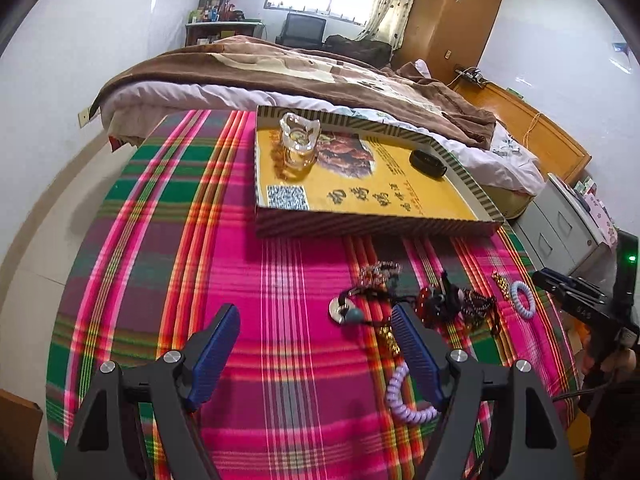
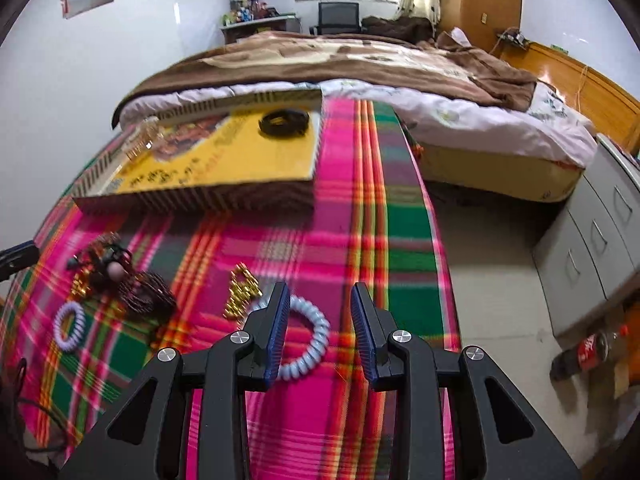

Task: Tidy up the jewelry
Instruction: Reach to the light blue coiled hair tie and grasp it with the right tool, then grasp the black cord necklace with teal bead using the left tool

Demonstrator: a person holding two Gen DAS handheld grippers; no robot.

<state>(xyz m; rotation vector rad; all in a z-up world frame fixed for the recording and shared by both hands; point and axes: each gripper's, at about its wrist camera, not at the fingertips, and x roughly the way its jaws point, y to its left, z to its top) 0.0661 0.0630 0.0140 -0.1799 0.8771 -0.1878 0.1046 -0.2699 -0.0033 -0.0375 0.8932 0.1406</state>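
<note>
My left gripper (image 1: 316, 314) hangs open over the striped cloth, nothing between its blue pads. Just right of it lies a tangle of jewelry: a disc-pendant cord (image 1: 340, 308), a beaded bracelet (image 1: 378, 272), dark red pieces (image 1: 436, 300). A purple spiral tie (image 1: 408, 400) sits under its right finger. My right gripper (image 2: 320, 292) is open above a pale blue spiral tie (image 2: 308, 332), whose left half is hidden behind the left finger; the pads do not touch it. A gold chain (image 2: 240, 292) lies just left. The yellow tray (image 1: 360, 226) holds a glass dish (image 1: 298, 140) and a black ring (image 2: 284, 120).
The table's right edge (image 2: 436, 240) drops to the floor close by the right gripper. Beyond the tray is a bed (image 2: 440, 120). A grey drawer cabinet (image 2: 592, 236) and a cola bottle (image 2: 588, 354) stand on the floor at right.
</note>
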